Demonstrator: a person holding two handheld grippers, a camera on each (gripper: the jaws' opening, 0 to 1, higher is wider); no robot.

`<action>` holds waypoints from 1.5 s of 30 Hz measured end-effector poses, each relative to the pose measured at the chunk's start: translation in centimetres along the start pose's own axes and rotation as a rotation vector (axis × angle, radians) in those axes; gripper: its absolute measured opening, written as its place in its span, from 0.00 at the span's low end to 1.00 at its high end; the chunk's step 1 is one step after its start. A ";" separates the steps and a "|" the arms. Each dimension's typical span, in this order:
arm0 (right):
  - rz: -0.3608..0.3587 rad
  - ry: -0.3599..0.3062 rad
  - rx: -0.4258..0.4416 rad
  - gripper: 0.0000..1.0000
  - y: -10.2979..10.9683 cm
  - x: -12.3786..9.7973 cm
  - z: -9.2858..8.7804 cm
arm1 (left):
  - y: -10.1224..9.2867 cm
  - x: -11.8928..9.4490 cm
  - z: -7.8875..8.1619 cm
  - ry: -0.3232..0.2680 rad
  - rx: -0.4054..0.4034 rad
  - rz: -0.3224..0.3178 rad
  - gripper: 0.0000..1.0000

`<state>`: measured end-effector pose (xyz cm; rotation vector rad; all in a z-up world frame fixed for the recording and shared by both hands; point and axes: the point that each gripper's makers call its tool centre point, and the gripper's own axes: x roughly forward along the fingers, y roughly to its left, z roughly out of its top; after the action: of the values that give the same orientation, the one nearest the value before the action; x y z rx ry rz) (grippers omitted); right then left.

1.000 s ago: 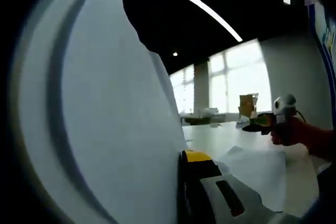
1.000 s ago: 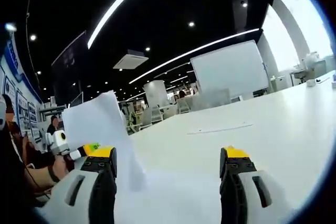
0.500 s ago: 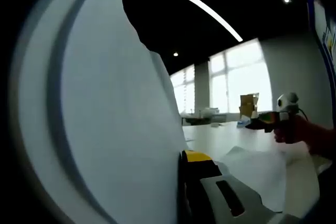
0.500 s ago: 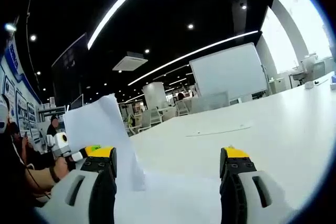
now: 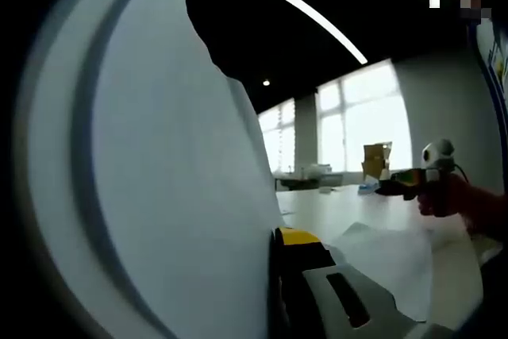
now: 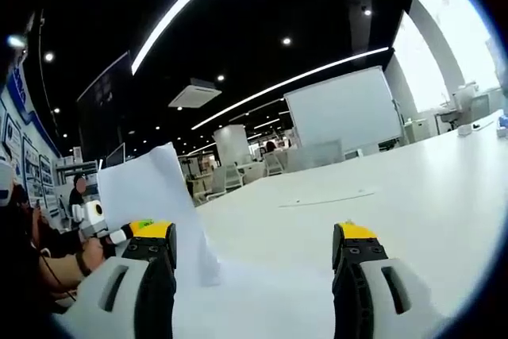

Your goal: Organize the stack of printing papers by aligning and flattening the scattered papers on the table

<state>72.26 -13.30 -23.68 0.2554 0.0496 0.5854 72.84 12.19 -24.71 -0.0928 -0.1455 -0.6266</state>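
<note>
A white sheet of paper [image 5: 159,180] stands upright close to the lens and covers the left half of the left gripper view. My left gripper [image 5: 274,237] is shut on its lower edge; one yellow-tipped jaw shows and the sheet hides the other. The right gripper view shows that paper [image 6: 151,192] upright at the left, with the left gripper [image 6: 111,228] and a hand below it. Another sheet [image 5: 389,260] lies slightly curled on the white table [image 5: 333,204]. My right gripper [image 6: 255,236] is open above the table [image 6: 413,196], with nothing between its jaws. It appears far right as the right gripper [image 5: 413,180].
A thin flat sheet [image 6: 329,196] lies farther out on the table. Behind it stand a whiteboard [image 6: 345,109] and office chairs. A cardboard box [image 5: 375,158] and small items sit at the table's far end by bright windows. A person's sleeve [image 5: 476,204] reaches in at the right.
In the left gripper view the right gripper has drifted slightly right and up. The held sheet and the left gripper have stayed put.
</note>
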 end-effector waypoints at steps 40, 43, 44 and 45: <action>-0.049 0.067 -0.062 0.75 -1.7 -0.5 -1.6 | 0.2 0.1 -0.2 0.002 -0.015 -0.006 0.08; -0.050 0.073 -0.062 0.75 -2.0 -0.2 -1.8 | 0.3 0.1 -0.3 0.003 -0.016 -0.006 0.08; -0.049 0.074 -0.062 0.75 -2.1 -0.1 -1.8 | 0.3 0.0 -0.3 0.003 -0.017 -0.006 0.08; -0.047 0.079 -0.064 0.75 -2.2 0.1 -1.9 | 0.3 0.0 -0.3 0.003 -0.018 -0.005 0.08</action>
<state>73.23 -14.57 -26.10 0.1685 0.1124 0.5488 73.05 12.39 -24.97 -0.1086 -0.1371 -0.6335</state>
